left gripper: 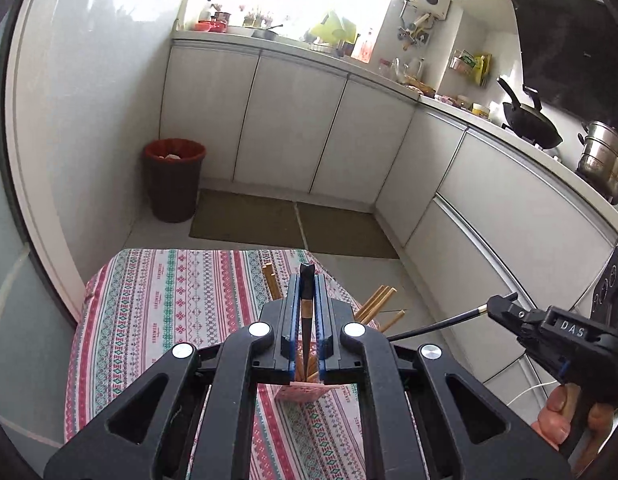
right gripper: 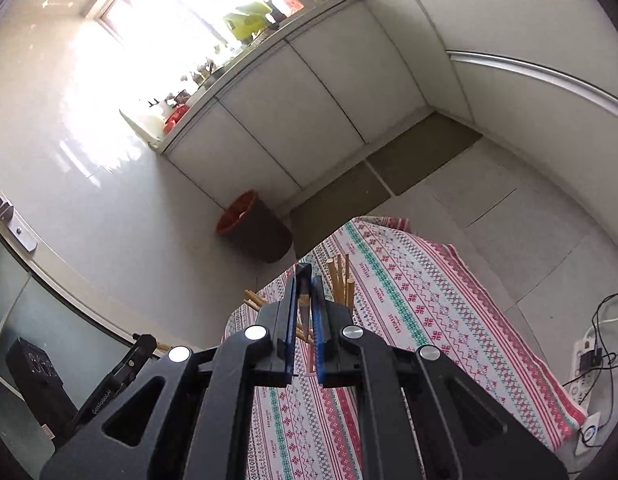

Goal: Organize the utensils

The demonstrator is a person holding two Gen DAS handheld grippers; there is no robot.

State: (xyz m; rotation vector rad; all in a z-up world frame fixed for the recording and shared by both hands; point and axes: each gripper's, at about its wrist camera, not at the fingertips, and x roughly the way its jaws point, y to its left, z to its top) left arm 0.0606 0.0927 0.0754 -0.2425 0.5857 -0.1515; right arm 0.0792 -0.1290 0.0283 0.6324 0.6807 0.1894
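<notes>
My left gripper (left gripper: 307, 280) is shut on a black chopstick (left gripper: 306, 312) with a brown band, gripped upright between the blue pads. Under it a pink holder (left gripper: 305, 391) stands on the patterned tablecloth (left gripper: 169, 300), and several wooden chopsticks (left gripper: 379, 300) fan out of it. My right gripper (right gripper: 307, 282) is shut on a second black chopstick (right gripper: 305, 300) with a brown band. Wooden chopsticks (right gripper: 341, 280) stick up just behind its fingers. In the left wrist view the right gripper (left gripper: 499, 305) is at the right, and its chopstick (left gripper: 433, 324) slants left and down. Both grippers hang above the table.
A red-lined bin (left gripper: 173, 184) stands on the floor by the wall, with brown mats (left gripper: 289, 224) before white cabinets (left gripper: 289, 128). A wok (left gripper: 529, 124) and a steel pot (left gripper: 605, 156) sit on the counter at right. A power strip with cables (right gripper: 585, 364) lies beside the table.
</notes>
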